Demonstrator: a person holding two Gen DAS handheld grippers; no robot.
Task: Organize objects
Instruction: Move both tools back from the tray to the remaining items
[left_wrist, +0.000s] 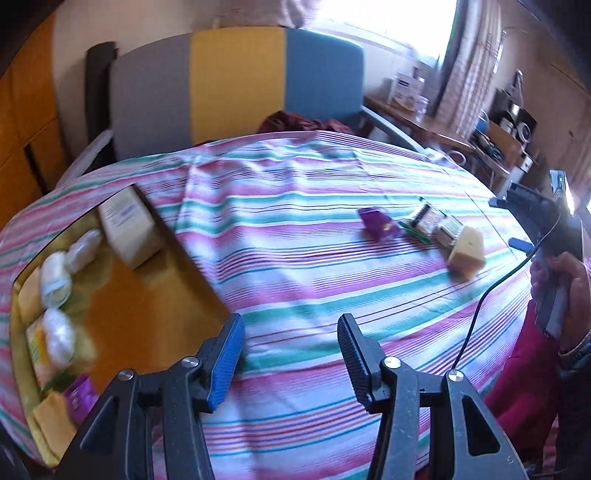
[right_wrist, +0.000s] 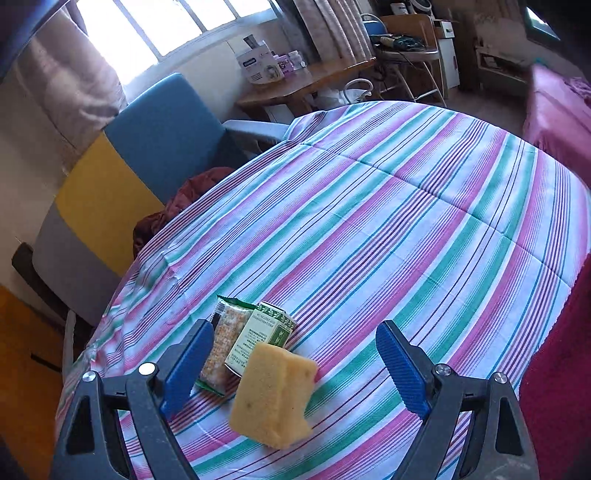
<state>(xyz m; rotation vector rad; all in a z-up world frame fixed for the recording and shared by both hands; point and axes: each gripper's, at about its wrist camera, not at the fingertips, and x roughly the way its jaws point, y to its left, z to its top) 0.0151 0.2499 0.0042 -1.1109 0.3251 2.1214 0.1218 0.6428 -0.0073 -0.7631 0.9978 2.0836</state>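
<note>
Left wrist view: my left gripper (left_wrist: 291, 354) hangs spread apart and empty above the striped cloth (left_wrist: 295, 258); at the left a box (left_wrist: 162, 295) holds wrapped rolls (left_wrist: 55, 282) and a carton (left_wrist: 129, 229); far right lie a purple packet (left_wrist: 378, 223), a snack bar (left_wrist: 424, 218) and a sponge (left_wrist: 466, 253); my right gripper (right_wrist: 295, 369) is wide apart too, the sponge (right_wrist: 273, 395) between its fingers, beside a green carton (right_wrist: 260, 338).
</note>
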